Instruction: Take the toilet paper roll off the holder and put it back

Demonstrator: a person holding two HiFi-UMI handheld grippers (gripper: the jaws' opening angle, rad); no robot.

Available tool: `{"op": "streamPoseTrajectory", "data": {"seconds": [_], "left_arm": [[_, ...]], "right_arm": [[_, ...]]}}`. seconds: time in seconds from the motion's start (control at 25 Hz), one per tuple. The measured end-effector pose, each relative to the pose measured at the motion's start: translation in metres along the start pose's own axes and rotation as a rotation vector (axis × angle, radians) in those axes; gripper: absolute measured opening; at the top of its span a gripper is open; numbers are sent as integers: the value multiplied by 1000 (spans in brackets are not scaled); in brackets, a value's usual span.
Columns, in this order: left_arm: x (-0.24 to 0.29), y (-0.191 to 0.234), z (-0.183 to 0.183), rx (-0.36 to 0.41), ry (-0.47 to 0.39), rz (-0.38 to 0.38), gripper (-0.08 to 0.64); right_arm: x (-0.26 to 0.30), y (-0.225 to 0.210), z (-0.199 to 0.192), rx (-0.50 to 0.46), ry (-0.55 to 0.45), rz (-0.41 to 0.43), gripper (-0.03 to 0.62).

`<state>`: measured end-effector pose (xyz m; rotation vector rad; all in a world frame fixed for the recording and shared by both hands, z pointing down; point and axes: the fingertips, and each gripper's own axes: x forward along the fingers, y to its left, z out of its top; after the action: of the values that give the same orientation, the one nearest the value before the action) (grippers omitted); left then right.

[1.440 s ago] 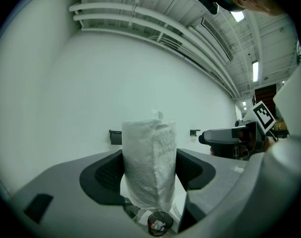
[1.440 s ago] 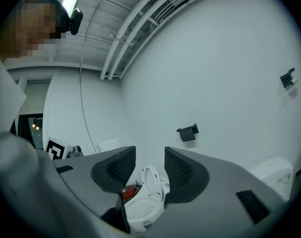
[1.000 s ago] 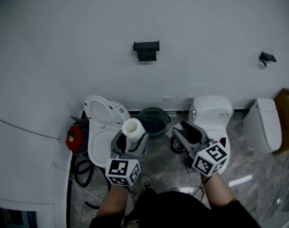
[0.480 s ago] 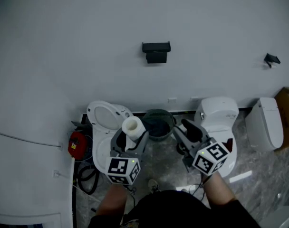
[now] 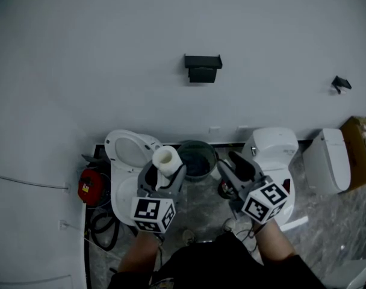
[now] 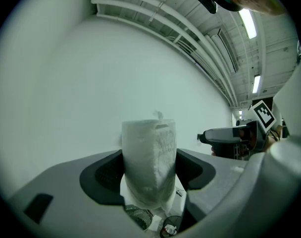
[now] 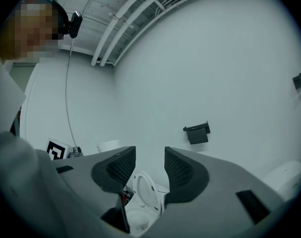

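A white toilet paper roll [image 5: 167,161] stands upright between the jaws of my left gripper [image 5: 165,176], which is shut on it; the left gripper view shows the roll [image 6: 149,158] squeezed between the dark pads. The black holder [image 5: 203,68] hangs on the white wall, above and ahead of both grippers, with nothing on it; it also shows in the right gripper view as the holder [image 7: 197,132]. My right gripper [image 5: 234,168] is open and holds nothing, level with the left one and to its right; its gripper [image 7: 143,168] has a clear gap between the pads.
An open toilet [image 5: 127,167] stands below the left gripper, a dark bin [image 5: 197,158] between the grippers, a closed toilet [image 5: 273,155] under the right one. A red object [image 5: 86,184] and cables lie at left. Another white fixture [image 5: 325,158] and a cardboard box [image 5: 359,149] stand at right.
The view has shifted, so the holder sits a little further right in the picture. Both grippers keep their places relative to each other, the left still holding the roll.
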<state>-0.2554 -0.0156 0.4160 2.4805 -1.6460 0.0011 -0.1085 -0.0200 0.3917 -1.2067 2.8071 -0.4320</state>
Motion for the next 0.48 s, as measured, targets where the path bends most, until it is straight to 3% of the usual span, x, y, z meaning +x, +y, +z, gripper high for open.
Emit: {"op": "streamPoseTrajectory", "data": {"seconds": [0.48], "left_arm": [[52,2,7,28,15,88,307]], "right_arm": [[36,-54,12,31,-4,96,166]]}}
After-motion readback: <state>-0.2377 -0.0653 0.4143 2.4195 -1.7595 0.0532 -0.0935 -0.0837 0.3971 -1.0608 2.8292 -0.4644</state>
